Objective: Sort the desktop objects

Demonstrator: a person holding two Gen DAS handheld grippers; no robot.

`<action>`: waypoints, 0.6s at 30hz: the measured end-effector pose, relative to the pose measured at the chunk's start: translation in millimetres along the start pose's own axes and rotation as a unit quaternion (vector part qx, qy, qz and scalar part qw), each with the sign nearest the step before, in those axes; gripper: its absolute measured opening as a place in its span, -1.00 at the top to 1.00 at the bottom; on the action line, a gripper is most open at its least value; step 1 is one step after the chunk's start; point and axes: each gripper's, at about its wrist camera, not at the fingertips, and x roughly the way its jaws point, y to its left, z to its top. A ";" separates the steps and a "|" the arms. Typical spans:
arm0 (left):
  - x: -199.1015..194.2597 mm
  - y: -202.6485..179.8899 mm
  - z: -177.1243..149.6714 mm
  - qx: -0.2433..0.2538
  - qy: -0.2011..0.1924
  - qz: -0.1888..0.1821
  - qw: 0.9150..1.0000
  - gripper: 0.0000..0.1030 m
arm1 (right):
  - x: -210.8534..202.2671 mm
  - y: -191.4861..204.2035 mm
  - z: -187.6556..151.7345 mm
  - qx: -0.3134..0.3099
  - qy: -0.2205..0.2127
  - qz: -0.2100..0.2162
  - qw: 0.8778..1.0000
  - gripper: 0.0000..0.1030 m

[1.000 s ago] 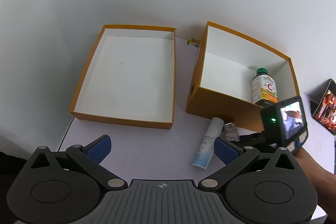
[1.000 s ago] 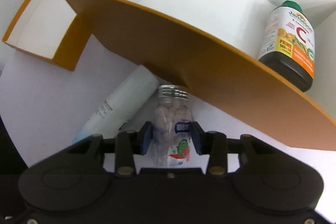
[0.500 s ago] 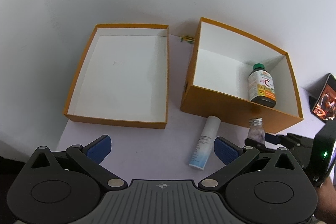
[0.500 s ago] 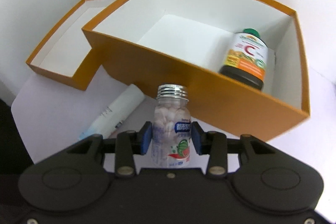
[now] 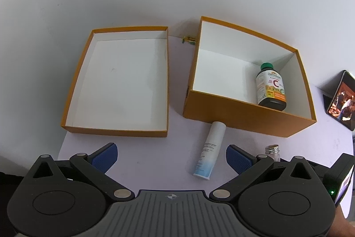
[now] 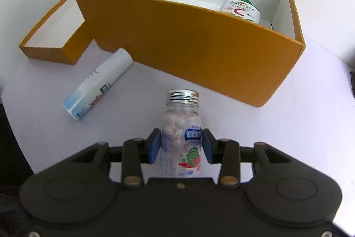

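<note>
Right now, right gripper (image 6: 180, 146) pinches small clear candy bottle with silver screw cap (image 6: 182, 132), blue pads on both sides of label, bottle upright above white table (image 6: 288, 126). Ahead-left of it, white cylindrical tube with blue end (image 6: 98, 87) lies flat, far end just beside deep orange cardboard box (image 6: 199, 48). Dark vitamin C bottle with green cap (image 6: 241, 11) stands inside box, right corner. Beyond-left, shallow orange lid tray (image 6: 47, 46). Left gripper (image 5: 170, 158) spread wide, nothing between pads, tube ahead-right.
</note>
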 end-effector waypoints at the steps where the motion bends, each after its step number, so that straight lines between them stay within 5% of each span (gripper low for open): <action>1: 0.0 -0.2 0.3 0.000 0.000 0.000 1.000 -1.00 | -1.2 0.1 1.1 0.000 -0.002 0.000 1.000 0.24; 10: -1.5 -0.1 1.6 -0.004 -0.005 0.002 1.000 -1.00 | -7.1 9.5 30.9 0.000 -0.043 0.003 0.999 0.24; 18: -2.2 1.8 -0.4 -0.009 -0.005 0.005 1.000 -1.00 | -3.9 10.2 24.8 0.002 -0.036 0.003 0.999 0.23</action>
